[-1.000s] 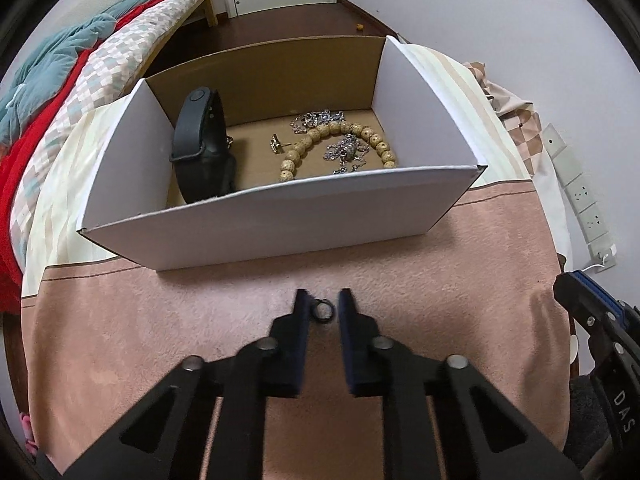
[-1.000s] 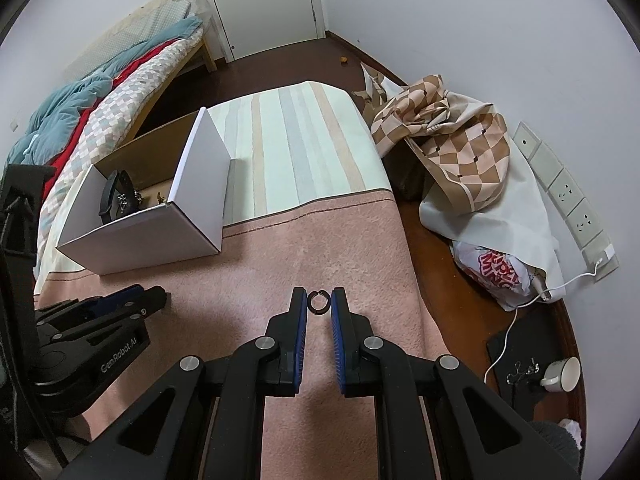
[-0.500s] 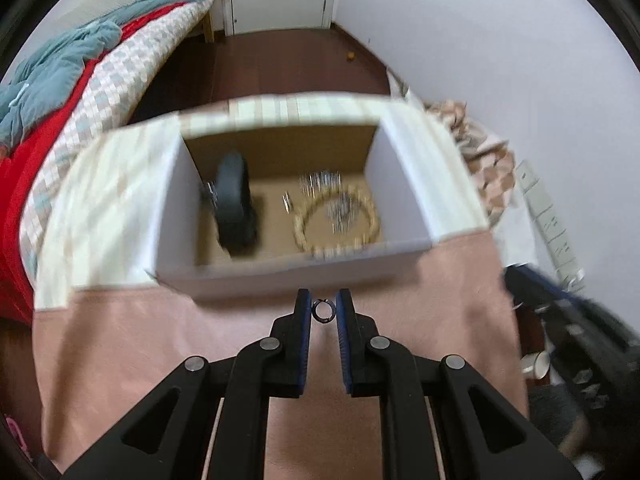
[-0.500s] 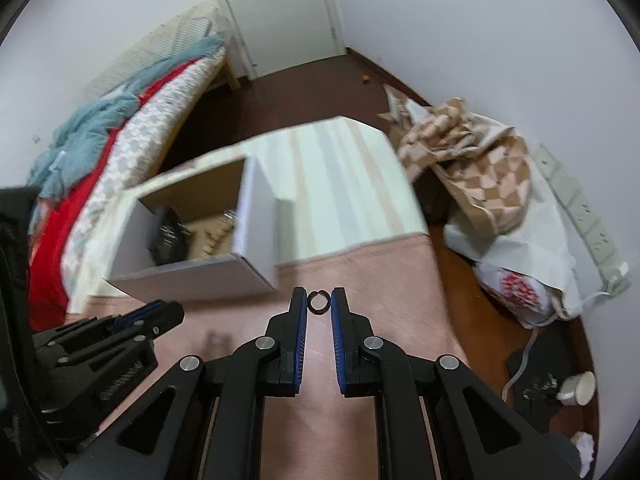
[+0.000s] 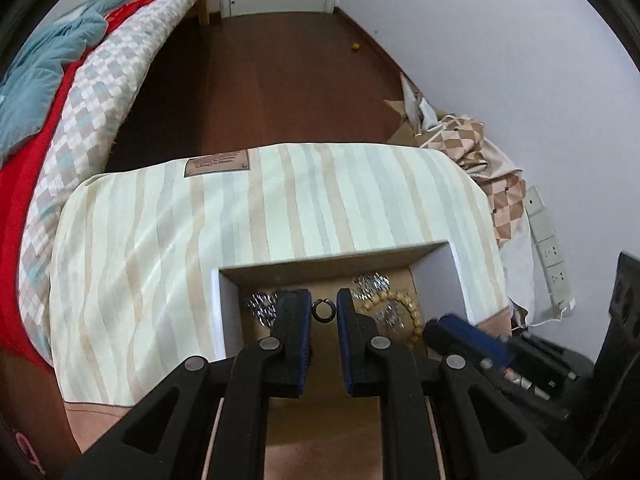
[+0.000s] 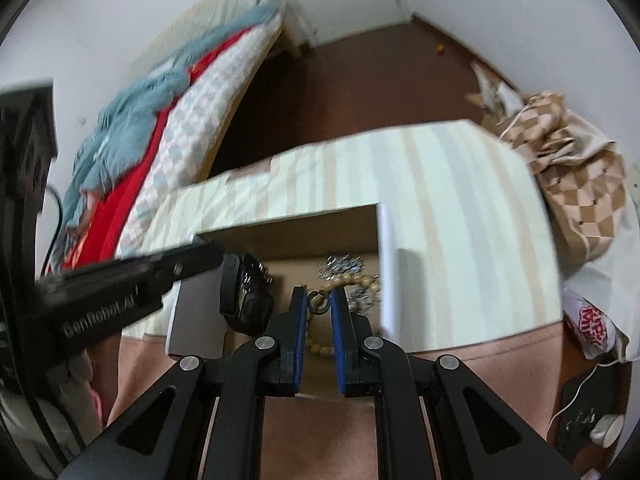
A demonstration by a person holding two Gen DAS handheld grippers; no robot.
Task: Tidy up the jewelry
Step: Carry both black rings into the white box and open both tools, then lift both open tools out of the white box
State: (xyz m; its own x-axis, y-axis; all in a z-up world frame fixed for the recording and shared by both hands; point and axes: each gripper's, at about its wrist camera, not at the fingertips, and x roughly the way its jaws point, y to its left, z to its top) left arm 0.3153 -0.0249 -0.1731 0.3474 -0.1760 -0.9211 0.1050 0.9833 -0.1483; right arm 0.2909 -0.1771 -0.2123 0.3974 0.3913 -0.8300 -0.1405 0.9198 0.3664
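The right wrist view was blurred by motion, and the black watch (image 6: 246, 300) in the box (image 6: 386, 276) was partly covered there by the left gripper's body. In the left wrist view the near wall of the box was cut off behind the gripper fingers, and the watch could not be made out. The left gripper (image 5: 324, 312) was nearly pressed together, its blue pads pinching a small dark ring (image 5: 323, 311) above the cardboard floor of the box (image 5: 460, 280). The right gripper (image 6: 319, 304) was likewise almost closed, pinching a second small open ring (image 6: 318, 303) over the same box. Inside lay a wooden bead bracelet (image 5: 408, 312) and silver chain pieces (image 5: 370, 282), partly hidden by the fingers. The box sat on the tabletop (image 5: 160, 248), on its striped cloth.
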